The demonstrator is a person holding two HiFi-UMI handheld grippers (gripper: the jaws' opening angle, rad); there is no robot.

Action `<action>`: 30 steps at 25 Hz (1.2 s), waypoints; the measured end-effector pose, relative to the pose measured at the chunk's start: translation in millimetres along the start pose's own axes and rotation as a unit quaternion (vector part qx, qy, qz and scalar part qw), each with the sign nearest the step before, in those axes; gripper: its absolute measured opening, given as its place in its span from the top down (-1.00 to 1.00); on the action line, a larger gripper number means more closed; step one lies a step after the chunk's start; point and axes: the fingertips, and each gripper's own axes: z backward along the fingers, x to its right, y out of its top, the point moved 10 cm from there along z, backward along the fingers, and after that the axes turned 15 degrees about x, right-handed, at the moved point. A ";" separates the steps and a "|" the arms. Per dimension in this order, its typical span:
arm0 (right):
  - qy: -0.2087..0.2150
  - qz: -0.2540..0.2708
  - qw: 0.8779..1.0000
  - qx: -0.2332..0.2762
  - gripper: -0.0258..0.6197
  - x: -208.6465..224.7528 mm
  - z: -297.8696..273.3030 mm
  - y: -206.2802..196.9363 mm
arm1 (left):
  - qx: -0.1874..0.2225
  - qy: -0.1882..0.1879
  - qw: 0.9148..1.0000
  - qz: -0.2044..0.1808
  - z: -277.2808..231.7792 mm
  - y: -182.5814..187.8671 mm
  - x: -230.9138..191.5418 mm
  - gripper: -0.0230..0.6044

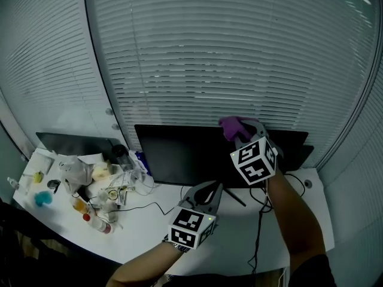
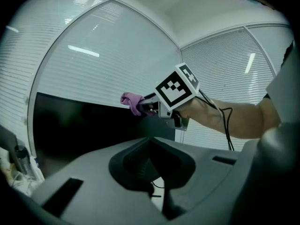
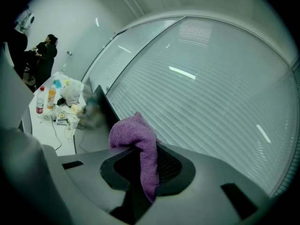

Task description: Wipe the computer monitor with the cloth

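Observation:
A wide black monitor [image 1: 191, 157] stands on the white desk [image 1: 143, 232] in front of window blinds. My right gripper [image 1: 242, 131] is at the monitor's top edge, right of centre, shut on a purple cloth [image 1: 231, 126] that bulges out over the edge. In the right gripper view the cloth [image 3: 136, 135] hangs folded between the jaws, with the monitor [image 3: 101, 107] behind it. My left gripper [image 1: 205, 194] hangs low in front of the screen's lower edge, jaws together and holding nothing. The left gripper view shows the dark screen [image 2: 84, 125] and the cloth [image 2: 131, 100] held above.
Bottles, plastic bags and small items [image 1: 90, 184] clutter the desk's left end, beside a second dark screen [image 1: 72, 143]. Black cables [image 1: 258, 220] trail over the desk under the monitor's right side. Blinds [image 1: 209, 52] stand close behind. People [image 3: 44, 55] stand far off.

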 end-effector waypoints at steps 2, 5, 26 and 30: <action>0.007 0.007 1.000 -0.002 0.67 -11.6 -11.8 13.2 | 0.000 0.004 1.000 0.005 8.8 4.6 -13.8 0.91; 0.018 0.024 1.000 -0.005 0.67 -29.5 -28.4 33.8 | 0.004 0.011 1.000 0.009 22.5 13.5 -32.8 0.91; 0.079 0.095 0.992 0.011 0.67 -164.4 -128.7 155.7 | 0.010 0.067 0.998 0.010 139.8 40.4 -151.9 0.91; 0.083 0.110 0.990 0.015 0.67 -184.9 -140.6 168.3 | 0.010 0.076 0.997 0.012 155.7 39.1 -168.6 0.91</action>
